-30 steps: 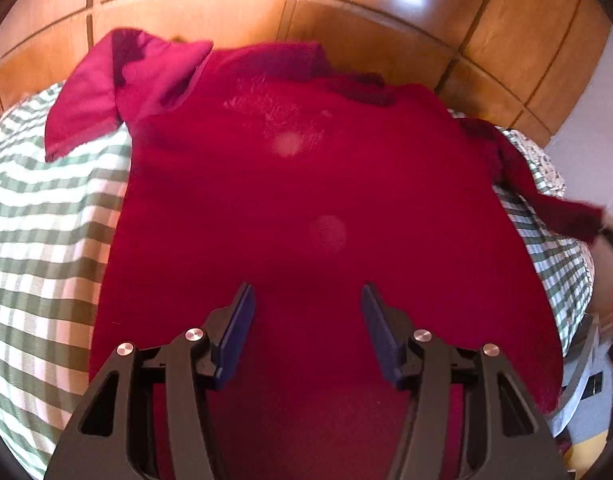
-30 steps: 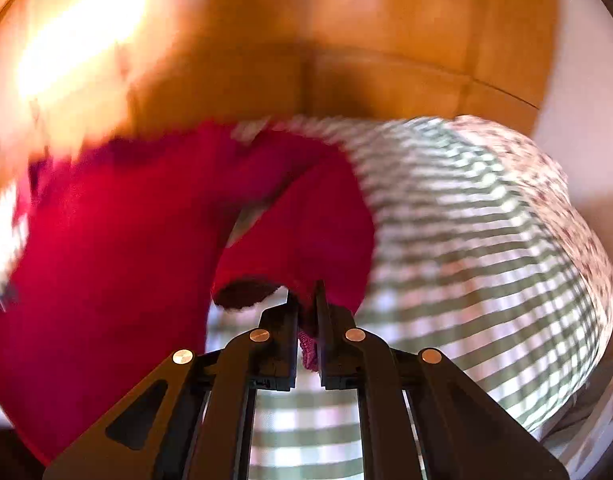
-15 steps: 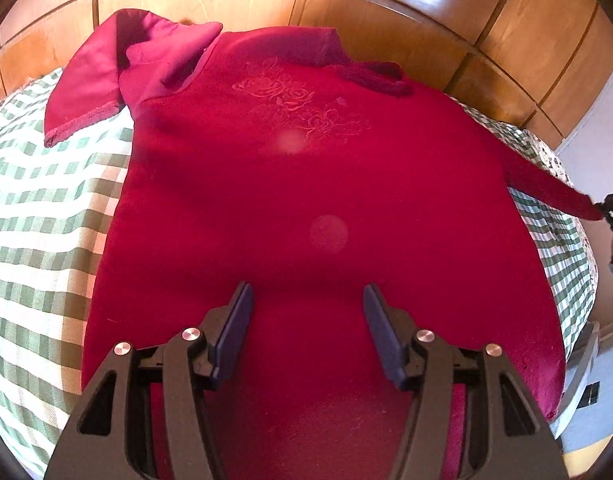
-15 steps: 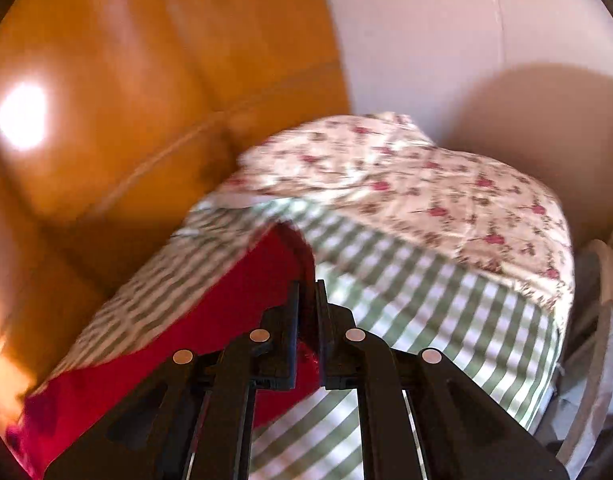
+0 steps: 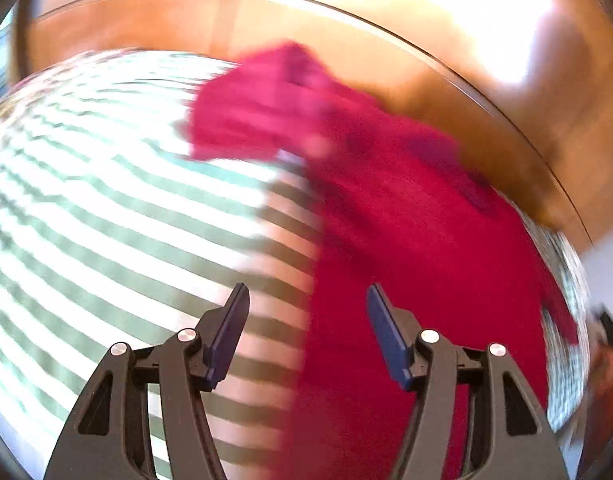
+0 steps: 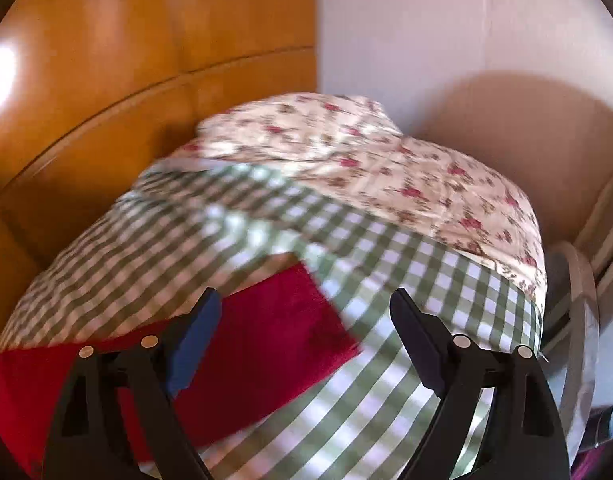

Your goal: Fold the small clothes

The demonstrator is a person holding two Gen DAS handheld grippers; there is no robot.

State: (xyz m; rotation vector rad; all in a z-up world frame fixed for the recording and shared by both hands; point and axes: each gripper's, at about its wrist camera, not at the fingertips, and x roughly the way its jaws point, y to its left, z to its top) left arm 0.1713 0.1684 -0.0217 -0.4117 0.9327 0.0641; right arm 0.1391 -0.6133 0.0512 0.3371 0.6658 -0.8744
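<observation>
A dark red sweater (image 5: 406, 220) lies flat on the green-and-white checked cloth (image 5: 106, 208). In the left wrist view it is blurred; its left sleeve (image 5: 258, 108) lies folded at the far side. My left gripper (image 5: 306, 320) is open and empty above the sweater's left edge. In the right wrist view the right sleeve (image 6: 266, 340) lies stretched out flat on the checked cloth (image 6: 406, 272). My right gripper (image 6: 306, 328) is open and empty just above the sleeve's cuff end.
A wooden headboard (image 5: 266, 20) runs behind the bed and also shows in the right wrist view (image 6: 106, 60). A flowered sheet (image 6: 386, 172) covers the bed's far right. A white wall (image 6: 466, 40) and a grey rounded object (image 6: 582, 320) stand at the right.
My right gripper has opened and let go of the right sleeve, which now lies flat. My left gripper has swung left, from over the sweater's middle to its left edge.
</observation>
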